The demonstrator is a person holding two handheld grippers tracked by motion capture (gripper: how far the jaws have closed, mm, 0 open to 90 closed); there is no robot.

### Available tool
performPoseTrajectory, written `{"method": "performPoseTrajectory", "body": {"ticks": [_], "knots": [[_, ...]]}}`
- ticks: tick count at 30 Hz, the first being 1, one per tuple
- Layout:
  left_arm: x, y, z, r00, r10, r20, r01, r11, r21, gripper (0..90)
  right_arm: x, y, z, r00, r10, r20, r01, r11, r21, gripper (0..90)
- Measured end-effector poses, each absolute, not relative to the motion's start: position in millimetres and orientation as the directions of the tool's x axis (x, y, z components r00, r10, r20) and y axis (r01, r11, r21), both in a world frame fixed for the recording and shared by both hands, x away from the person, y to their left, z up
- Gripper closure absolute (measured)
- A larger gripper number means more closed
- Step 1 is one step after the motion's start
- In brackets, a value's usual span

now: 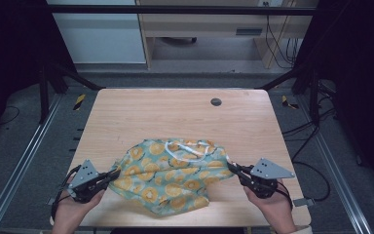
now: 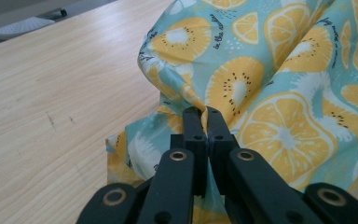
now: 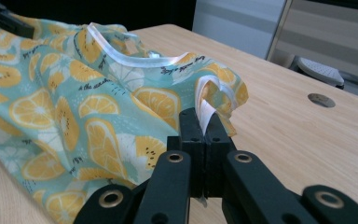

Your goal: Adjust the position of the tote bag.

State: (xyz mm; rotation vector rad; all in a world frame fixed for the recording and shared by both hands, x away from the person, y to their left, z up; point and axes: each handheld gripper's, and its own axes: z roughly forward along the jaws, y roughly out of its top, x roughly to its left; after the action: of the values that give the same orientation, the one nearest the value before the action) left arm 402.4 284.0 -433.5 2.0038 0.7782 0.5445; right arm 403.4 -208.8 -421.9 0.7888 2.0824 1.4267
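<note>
The fruit-print garment [image 1: 173, 173] lies on the wooden table [image 1: 175, 112], near its front edge. The left gripper [image 1: 111, 174] and right gripper [image 1: 233, 168] each pinch one side, probably to spread it.

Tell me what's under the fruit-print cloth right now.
The fruit-print cloth lies crumpled on the wooden table, pinched at opposite edges by the left claw and right claw. Bare tabletop shows all around it; anything beneath its folds is covered, so I can't tell.
</note>
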Motion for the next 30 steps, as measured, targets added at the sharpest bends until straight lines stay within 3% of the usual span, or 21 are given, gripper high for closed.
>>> {"method": "performPoseTrajectory", "body": {"ticks": [22, 30], "knots": [[408, 274, -449, 0.733, 0.664, 0.149, 0.34, -0.547, 0.765, 90.0, 408, -204, -439, -0.772, 0.632, -0.065, 0.236, 0.38, 0.894, 89.8], [410, 267, -457, 0.746, 0.641, 0.18, 0.346, -0.604, 0.718, 89.9, 410, -200, -448, -0.788, 0.605, -0.113, 0.241, 0.471, 0.848, 89.8]]}}
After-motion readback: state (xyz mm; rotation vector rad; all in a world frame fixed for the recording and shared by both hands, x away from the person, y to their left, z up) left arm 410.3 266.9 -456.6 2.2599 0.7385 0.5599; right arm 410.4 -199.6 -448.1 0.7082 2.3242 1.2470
